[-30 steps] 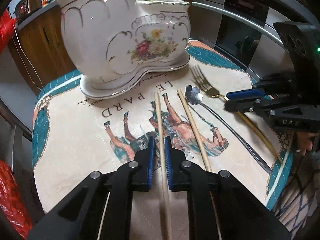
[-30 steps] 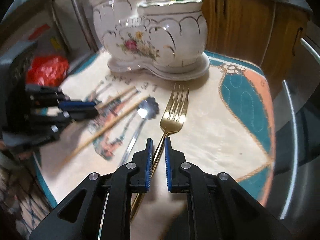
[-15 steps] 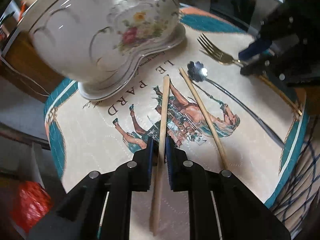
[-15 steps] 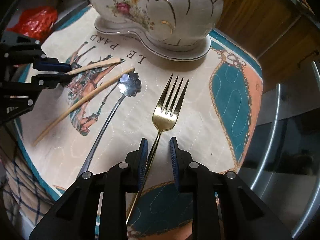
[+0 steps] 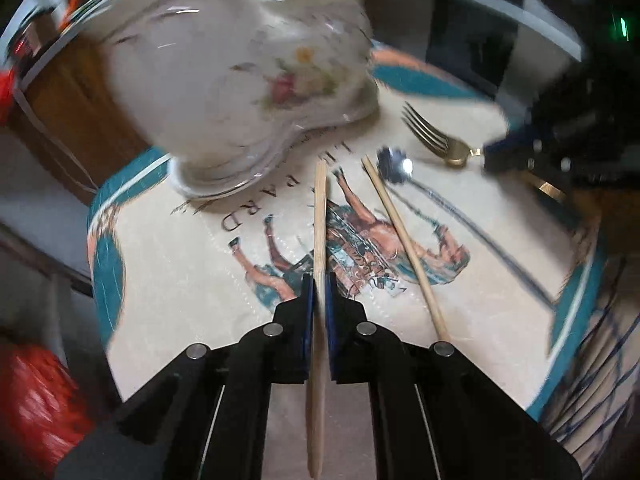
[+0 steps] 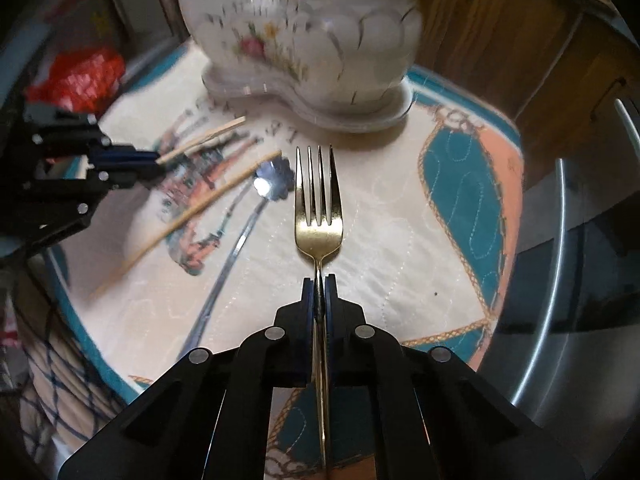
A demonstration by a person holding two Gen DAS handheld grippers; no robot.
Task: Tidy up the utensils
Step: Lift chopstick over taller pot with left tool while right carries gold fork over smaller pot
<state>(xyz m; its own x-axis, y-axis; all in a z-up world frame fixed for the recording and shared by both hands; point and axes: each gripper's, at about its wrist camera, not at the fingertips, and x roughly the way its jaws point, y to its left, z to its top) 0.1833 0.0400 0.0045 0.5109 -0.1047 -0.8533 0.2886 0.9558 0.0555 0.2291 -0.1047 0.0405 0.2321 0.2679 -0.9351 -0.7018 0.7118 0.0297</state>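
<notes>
Utensils lie on a quilted mat (image 6: 400, 216) printed with horses, in front of a white floral ceramic holder (image 6: 304, 40) that stands on its matching saucer at the far side of the mat. The left gripper (image 5: 319, 280) has just been closing and now clamps a wooden chopstick (image 5: 319, 216) between its blue pads; the stick runs straight out ahead of the fingers towards the holder's saucer, and its other end sticks back under the gripper body. The second chopstick (image 5: 404, 248) lies flat on the mat just to the right of it, slanting away, apart from the first. Beside that lies a dark spoon (image 5: 394, 164) with a flower-shaped bowl, its long handle running off to the mat's edge. The right gripper (image 6: 319, 280) has likewise just been closing and is pinched on the neck of a gold fork (image 6: 319, 216), the tines pointing at the holder; whether the fork is clear of the mat cannot be told. In the right wrist view the spoon's bowl sits just left of the tines. A red plastic bag (image 6: 84, 76) sits beyond the mat on the left.
</notes>
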